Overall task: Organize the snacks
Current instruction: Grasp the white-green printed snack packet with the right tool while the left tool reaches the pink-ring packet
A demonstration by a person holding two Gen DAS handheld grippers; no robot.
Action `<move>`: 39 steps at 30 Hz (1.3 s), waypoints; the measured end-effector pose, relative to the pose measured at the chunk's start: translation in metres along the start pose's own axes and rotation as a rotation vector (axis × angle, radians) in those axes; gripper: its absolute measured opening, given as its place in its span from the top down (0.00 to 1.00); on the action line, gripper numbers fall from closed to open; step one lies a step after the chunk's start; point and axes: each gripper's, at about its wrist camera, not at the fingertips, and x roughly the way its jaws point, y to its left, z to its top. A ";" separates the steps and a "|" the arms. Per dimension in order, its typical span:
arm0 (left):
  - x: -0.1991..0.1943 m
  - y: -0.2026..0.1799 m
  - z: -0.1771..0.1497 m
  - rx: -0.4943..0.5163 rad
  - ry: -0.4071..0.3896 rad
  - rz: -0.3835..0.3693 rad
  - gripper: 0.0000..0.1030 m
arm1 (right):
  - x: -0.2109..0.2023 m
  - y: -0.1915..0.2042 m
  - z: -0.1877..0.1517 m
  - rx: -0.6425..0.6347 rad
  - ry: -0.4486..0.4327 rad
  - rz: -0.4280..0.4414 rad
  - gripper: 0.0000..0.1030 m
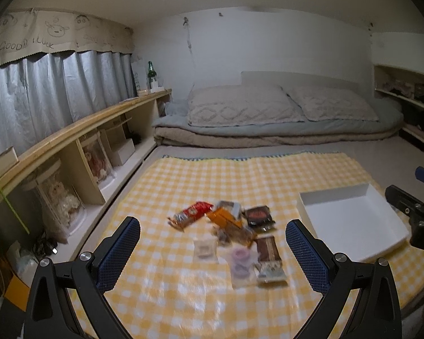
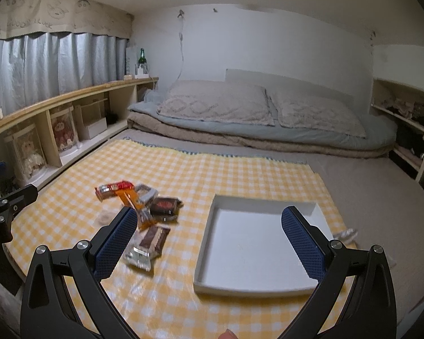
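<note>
One white tray (image 2: pixel 257 282) on one yellow checked cloth (image 1: pixel 206 175). Left of the tray, about eight snack packets (image 1: pixel 229 234) in a loose heap; blur makes the count uncertain. Beyond the tray: two pillows (image 1: pixel 240 107), one green bottle (image 1: pixel 150 73) on the shelf (image 1: pixel 70 130); two grippers, left (image 1: pixel 212 251) and right (image 2: pixel 209 243).

R tongs (image 2: pixel 209 236) wide open over white tray (image 2: pixel 268 288), frame centre; snack pile (image 2: pixel 144 214) left on yellow check cloth (image 2: pixel 183 169).
</note>
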 end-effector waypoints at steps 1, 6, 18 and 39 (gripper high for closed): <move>0.005 0.000 0.003 -0.001 0.001 0.004 0.00 | 0.004 0.000 0.005 0.006 0.001 0.006 0.00; 0.058 0.007 0.020 -0.032 0.060 0.016 0.00 | 0.037 0.008 0.032 0.005 0.019 0.047 0.00; 0.246 0.026 0.022 -0.180 0.507 -0.090 0.11 | 0.163 0.036 0.002 0.123 0.420 0.255 0.00; 0.434 0.040 -0.005 -0.475 0.918 -0.222 0.30 | 0.268 0.093 -0.108 0.304 0.981 0.416 0.31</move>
